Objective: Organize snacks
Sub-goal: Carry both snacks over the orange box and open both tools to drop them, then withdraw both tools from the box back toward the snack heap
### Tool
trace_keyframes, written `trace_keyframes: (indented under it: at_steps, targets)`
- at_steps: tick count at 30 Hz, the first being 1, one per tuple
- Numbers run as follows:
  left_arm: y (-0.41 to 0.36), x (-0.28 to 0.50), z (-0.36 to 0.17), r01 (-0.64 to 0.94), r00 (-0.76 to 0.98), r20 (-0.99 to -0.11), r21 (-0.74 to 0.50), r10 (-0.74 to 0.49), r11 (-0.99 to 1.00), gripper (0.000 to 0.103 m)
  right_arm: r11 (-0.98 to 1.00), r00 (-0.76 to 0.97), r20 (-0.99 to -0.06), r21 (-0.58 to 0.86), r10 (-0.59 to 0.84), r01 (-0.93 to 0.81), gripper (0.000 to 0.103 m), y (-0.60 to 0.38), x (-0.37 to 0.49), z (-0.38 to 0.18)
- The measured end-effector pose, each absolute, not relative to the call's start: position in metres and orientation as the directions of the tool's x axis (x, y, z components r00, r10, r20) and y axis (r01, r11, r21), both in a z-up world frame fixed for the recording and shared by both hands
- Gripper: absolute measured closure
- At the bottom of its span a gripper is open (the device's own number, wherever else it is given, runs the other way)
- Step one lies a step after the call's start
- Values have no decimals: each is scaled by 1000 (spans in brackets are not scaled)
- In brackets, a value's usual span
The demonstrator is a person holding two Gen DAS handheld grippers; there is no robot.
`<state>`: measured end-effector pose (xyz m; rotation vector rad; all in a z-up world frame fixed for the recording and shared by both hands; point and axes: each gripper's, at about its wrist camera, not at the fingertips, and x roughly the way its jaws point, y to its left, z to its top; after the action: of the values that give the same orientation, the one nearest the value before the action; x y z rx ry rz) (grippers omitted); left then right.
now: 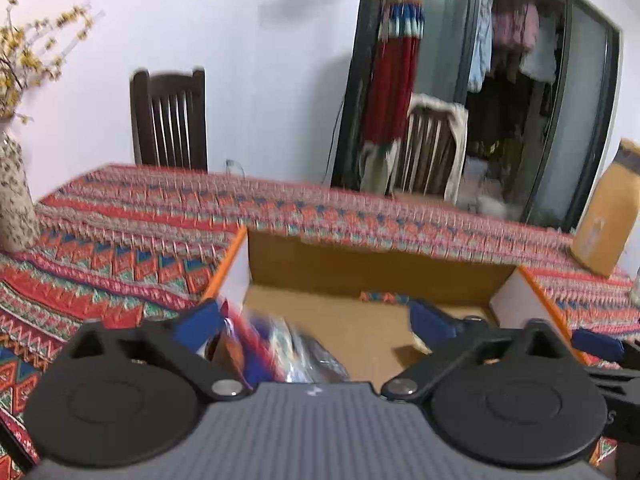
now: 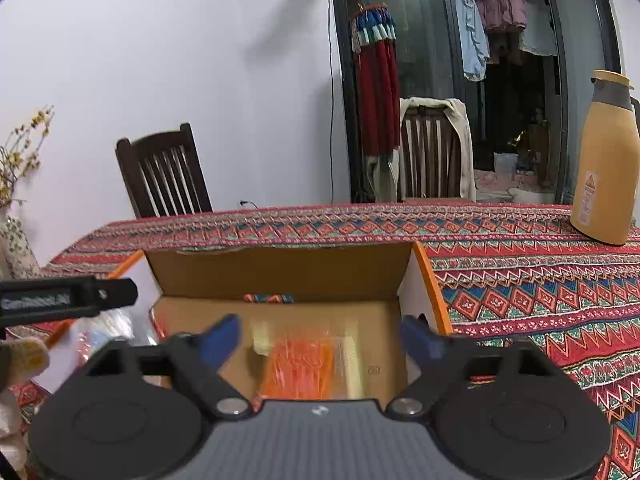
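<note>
An open cardboard box (image 1: 360, 268) with orange edges stands on the patterned tablecloth. My left gripper (image 1: 316, 320) hangs over the box's left part with its jaws wide open. Below it, blurred, a blue, red and silver snack packet (image 1: 276, 344) sits in the box, clear of both pads. My right gripper (image 2: 322, 338) is open over the box (image 2: 280, 272) too. Beneath it an orange snack packet (image 2: 300, 364) lies blurred on the box floor, untouched by the fingers. The left gripper's body (image 2: 68, 300) shows at the left edge of the right wrist view, above clear packets (image 2: 104, 332).
A yellow thermos jug (image 2: 604, 168) stands on the table at the far right. A patterned vase with yellow flowers (image 1: 16, 192) is at the far left. Two dark wooden chairs (image 2: 164, 172) line the table's far side, by a glass door.
</note>
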<state>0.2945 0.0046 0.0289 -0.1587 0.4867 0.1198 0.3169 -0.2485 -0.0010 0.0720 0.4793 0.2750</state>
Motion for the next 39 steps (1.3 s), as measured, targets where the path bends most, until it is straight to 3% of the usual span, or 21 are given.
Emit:
trace_keyframes:
  at_steps: [10,23,39]
  targets:
    - [0,289,35,-154,884,-460,-124,81,980,0,956,870,-397,152,291,-250,0,-254,300,7]
    - [10,238,82,-170,915,-386,-114,113,979,0,957,909,-301,120,289,-264,0,-258,261,48]
    - [41,163,58,-195,889,-441,-131,119,972,0,953,883,-361,94,301,-287,0,-255,186,30]
